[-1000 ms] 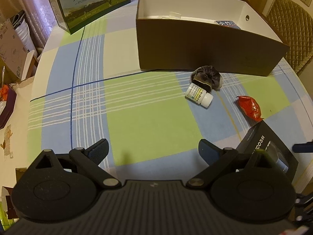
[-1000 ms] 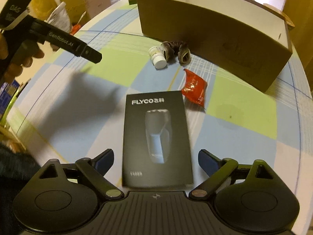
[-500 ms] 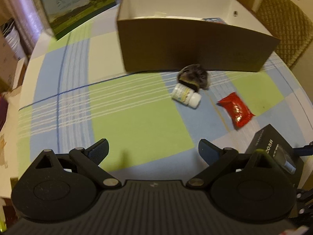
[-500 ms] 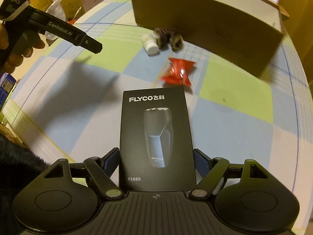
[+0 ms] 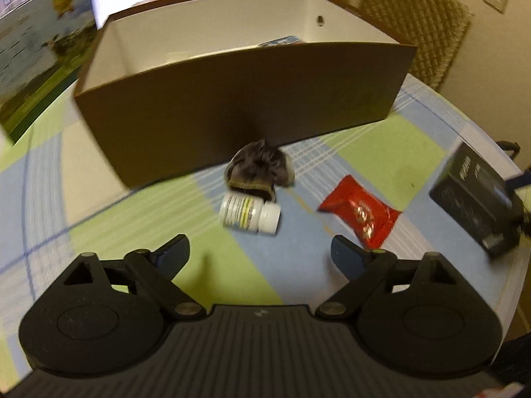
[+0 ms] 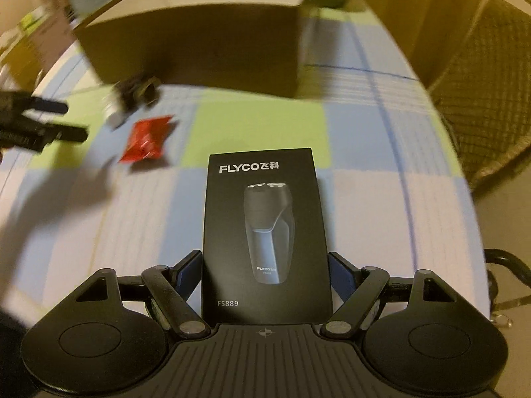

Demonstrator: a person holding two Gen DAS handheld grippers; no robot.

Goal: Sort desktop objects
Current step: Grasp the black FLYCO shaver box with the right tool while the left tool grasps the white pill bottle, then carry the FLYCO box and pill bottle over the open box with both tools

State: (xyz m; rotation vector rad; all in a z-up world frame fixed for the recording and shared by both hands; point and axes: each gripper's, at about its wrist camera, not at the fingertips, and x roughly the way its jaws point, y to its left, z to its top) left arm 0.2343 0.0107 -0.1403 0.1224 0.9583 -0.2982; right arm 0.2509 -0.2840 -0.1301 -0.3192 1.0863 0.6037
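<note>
Right gripper (image 6: 265,273) pinches the shaver box (image 6: 265,232); left gripper (image 5: 260,252) is spread. Bottle (image 5: 250,213), cloth (image 5: 259,169) and packet (image 5: 360,214), at 12 o'clock, remain outside the carton (image 5: 232,106).

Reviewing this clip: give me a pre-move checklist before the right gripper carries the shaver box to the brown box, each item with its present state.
1. Right gripper fingers against both sides of the shaver box: ok.
2. Shaver box clear of the tablecloth: cannot tell.
3. Brown box open on top: ok.
4. Room inside the brown box: cannot tell.
5. Left gripper open, holding nothing: ok.
6. Red packet, bottle outside the left gripper's fingers: ok.
</note>
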